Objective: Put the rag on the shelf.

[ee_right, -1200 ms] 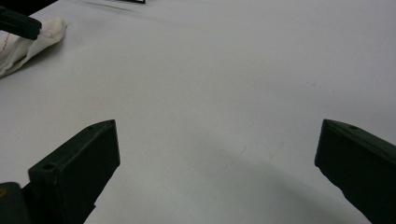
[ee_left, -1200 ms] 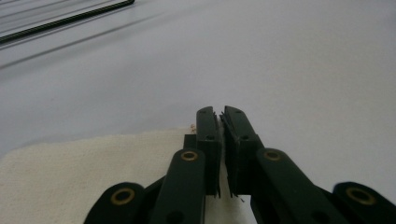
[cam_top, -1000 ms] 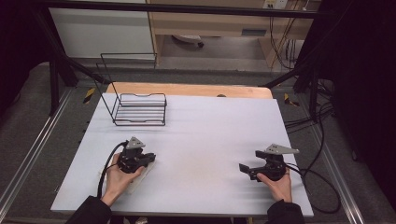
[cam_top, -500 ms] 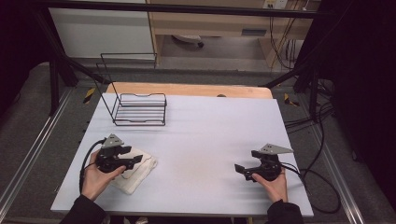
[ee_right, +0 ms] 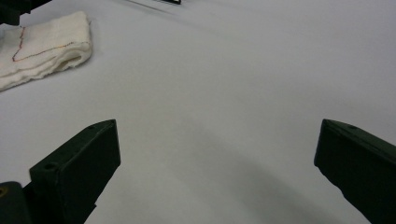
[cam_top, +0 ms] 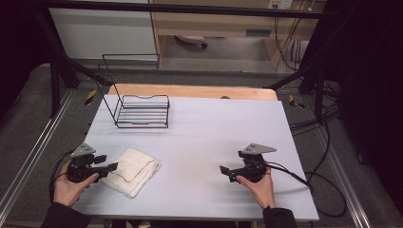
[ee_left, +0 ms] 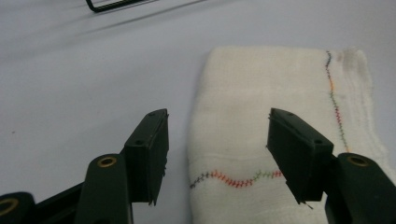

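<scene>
A folded white cloth (cam_top: 130,171) with a coloured stitched line lies on the pale table (cam_top: 214,133) at the front left. My left gripper (cam_top: 111,166) sits just left of it, pointing at it. In the left gripper view the jaws of the left gripper (ee_left: 218,116) stand apart over the cloth's (ee_left: 280,84) near edge; they have just been closing a little and pinch nothing. My right gripper (cam_top: 223,169) rests at the front right and points left, open (ee_right: 218,128) over bare table, with the cloth (ee_right: 42,42) farther off.
A black wire rack (cam_top: 142,111) stands at the back left of the table. A wooden board (cam_top: 190,90) runs along the far edge. Cables (cam_top: 323,180) trail off the right side onto the floor.
My left gripper has let go of the cloth and drawn back to the left, leaving the cloth lying on the table. My right gripper has moved left, toward the middle.
</scene>
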